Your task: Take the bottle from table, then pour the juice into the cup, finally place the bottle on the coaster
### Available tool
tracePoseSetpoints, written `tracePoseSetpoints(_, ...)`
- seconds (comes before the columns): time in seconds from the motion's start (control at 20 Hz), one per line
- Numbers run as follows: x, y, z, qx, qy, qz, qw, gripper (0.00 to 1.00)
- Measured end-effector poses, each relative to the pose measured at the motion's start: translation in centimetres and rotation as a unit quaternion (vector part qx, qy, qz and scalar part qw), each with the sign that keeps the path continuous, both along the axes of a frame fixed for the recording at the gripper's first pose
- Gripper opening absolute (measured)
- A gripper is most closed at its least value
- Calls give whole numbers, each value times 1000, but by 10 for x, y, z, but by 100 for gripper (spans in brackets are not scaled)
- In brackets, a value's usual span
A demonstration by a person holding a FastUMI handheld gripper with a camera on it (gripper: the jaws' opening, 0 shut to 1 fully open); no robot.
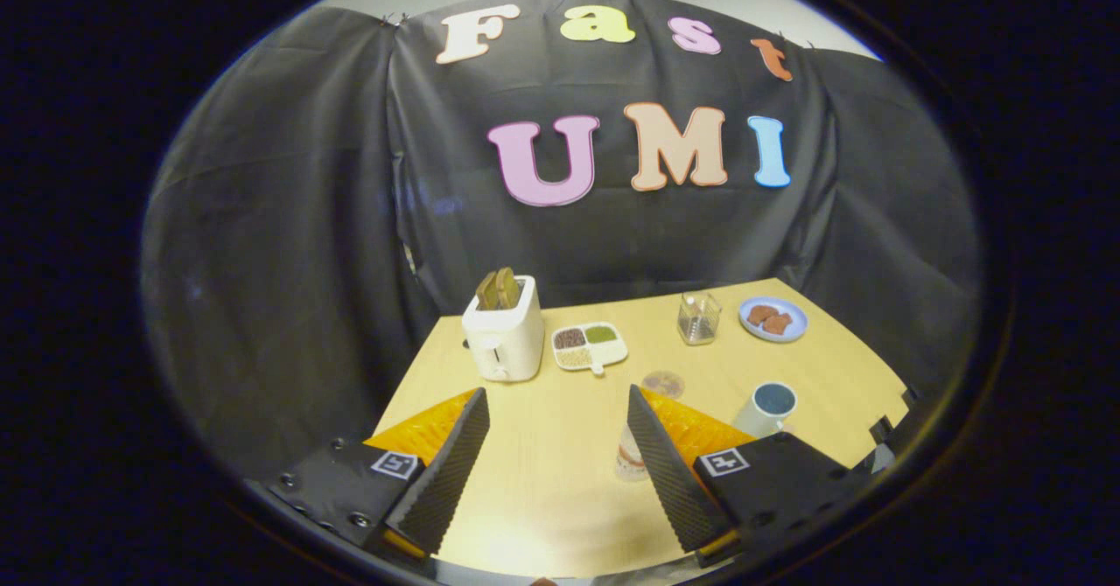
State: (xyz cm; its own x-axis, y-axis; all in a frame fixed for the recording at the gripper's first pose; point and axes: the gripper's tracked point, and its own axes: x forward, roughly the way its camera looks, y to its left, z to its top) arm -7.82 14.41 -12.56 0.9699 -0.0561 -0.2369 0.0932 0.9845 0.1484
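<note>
The hand-held gripper (pixel 556 446) hangs above the bench (pixel 542 498) with its fingers spread wide, gripping nothing. The bottle (pixel 628 456) stands just beside the right finger, partly hidden behind it. The coaster (pixel 663 384) lies just beyond the bottle — the cup (pixel 767 408) stands to its right. Farther back stand a toaster (pixel 503 332), a divided dish (pixel 589 345), a glass jar (pixel 699 317) and a plate (pixel 773 318).

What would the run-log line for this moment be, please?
phase: approach | gripper: open, nothing held | bottle: on table, beside right finger | cup: upright | coaster: bare
</note>
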Motion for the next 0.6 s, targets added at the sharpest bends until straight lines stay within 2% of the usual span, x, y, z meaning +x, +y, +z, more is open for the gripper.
tracePoseSetpoints(0.2, 0, 2, -35, -3, 25, -19, 1000, 100)
tracePoseSetpoints(0.6, 21, -34, -114, 3, 82, -107, 991, 100)
